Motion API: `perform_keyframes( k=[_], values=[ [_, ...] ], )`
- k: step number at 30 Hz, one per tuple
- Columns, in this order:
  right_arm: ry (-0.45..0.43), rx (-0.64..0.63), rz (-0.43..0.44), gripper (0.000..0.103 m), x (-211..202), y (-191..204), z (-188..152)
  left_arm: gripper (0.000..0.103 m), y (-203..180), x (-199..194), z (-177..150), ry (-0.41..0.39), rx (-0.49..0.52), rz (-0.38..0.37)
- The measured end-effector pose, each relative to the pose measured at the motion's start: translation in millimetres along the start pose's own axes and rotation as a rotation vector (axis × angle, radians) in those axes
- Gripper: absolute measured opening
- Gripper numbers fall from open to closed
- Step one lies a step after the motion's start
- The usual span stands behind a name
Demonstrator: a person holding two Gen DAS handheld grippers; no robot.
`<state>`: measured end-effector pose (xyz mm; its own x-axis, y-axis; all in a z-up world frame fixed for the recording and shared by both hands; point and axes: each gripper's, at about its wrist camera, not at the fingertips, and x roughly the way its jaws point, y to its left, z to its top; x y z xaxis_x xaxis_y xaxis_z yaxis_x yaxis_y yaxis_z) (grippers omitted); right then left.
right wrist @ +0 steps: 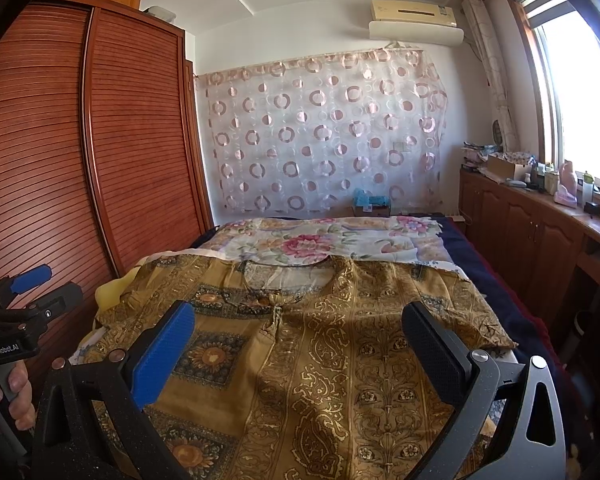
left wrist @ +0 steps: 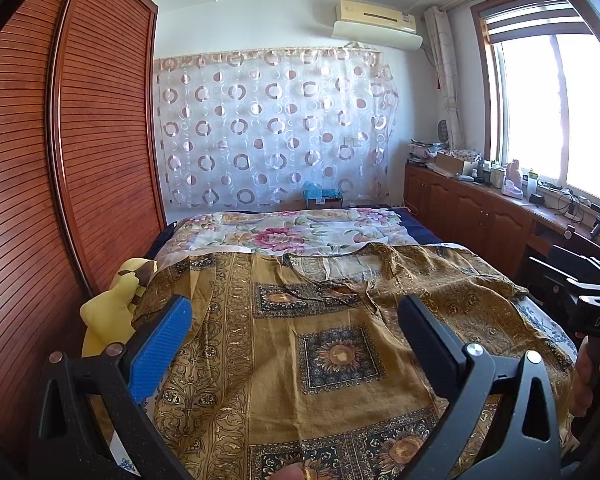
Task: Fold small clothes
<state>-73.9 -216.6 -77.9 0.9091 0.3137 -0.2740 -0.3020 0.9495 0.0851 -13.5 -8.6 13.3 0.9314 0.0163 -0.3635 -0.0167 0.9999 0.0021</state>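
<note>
We see only part of the garment [left wrist: 308, 364]: its hem runs off the bottom edge in both views, and our left gripper's [left wrist: 294, 330] fingers [left wrist: 162, 344] cover patches of it. The yellow cloth [left wrist: 108, 316] beside it is half tucked under the garment's sleeve, so we cannot tell what it is. The small things on the worktop [right wrist: 580, 216] under the window are too small to name. The window [left wrist: 560, 108] itself is blown out white. Of our right gripper [left wrist: 592, 304] the left view catches only a cut-off piece at the frame's edge.
</note>
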Motion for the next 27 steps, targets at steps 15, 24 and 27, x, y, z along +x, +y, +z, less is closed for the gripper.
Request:
perform_keyframes(
  k=[15,24,27],
  values=[
    [-0.001,-0.001,-0.003,0.103,-1.0,-0.1,1.0,0.103,-3.8,-6.0,5.1,-0.01,0.01,-0.002],
    [-0.002,0.001,-0.004,0.103,-1.2,0.0,1.0,0.103,-6.0,-6.4,5.7,-0.012,0.013,-0.005],
    [-0.002,0.001,-0.004,0.103,-1.2,0.3,1.0,0.103,-6.5,-6.4,4.5,-0.013,0.014,-0.005]
  ],
)
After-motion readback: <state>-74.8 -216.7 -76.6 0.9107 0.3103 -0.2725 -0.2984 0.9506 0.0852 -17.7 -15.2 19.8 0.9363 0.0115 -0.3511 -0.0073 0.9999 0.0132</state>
